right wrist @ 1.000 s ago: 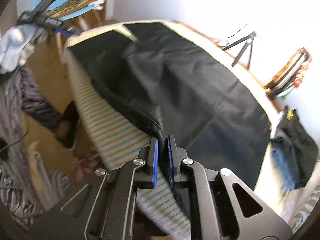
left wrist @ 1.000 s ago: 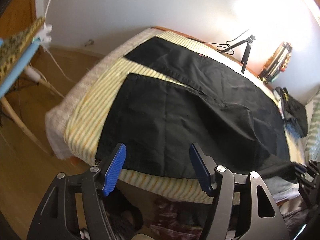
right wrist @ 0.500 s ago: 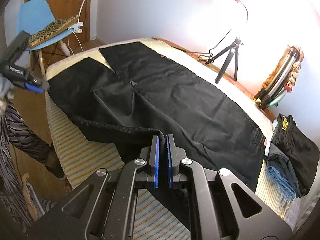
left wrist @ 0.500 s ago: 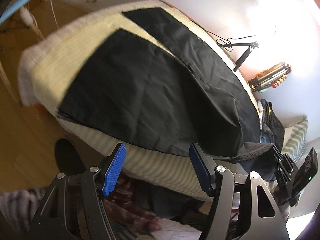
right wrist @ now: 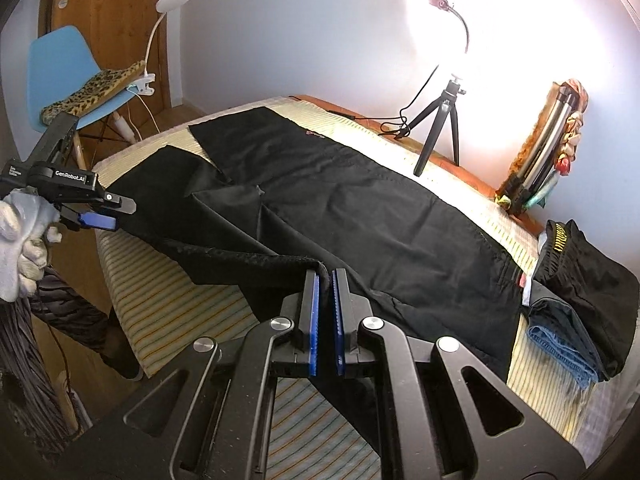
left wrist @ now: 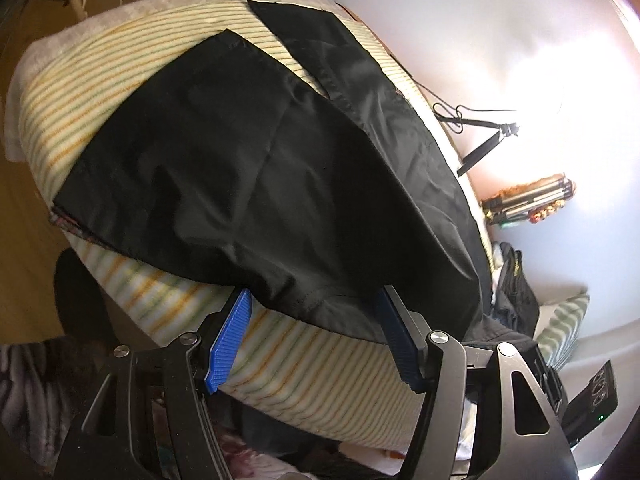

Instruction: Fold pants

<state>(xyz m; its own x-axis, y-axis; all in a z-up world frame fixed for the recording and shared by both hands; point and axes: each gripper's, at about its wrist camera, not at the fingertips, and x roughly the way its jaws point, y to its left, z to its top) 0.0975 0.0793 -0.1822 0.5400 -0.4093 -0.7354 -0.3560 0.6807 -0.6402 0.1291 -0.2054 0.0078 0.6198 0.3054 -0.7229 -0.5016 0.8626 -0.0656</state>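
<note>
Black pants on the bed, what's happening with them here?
A person with a gripper in each hand is folding black pants spread on a striped bed cover. The right gripper is shut on the near edge of one leg, lifted off the cover. The left gripper, held in a white-gloved hand, is open at the same leg's edge further along, with cloth between its blue pads, not yet clamped. The far leg lies flat. Other folded clothes sit at the waist end.

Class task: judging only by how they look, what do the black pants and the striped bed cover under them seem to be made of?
Black pants: thin woven cloth, probably synthetic, shown by faint sheen and soft creases. Striped bed cover: looks like soft, matte, slightly fuzzy cotton.
</note>
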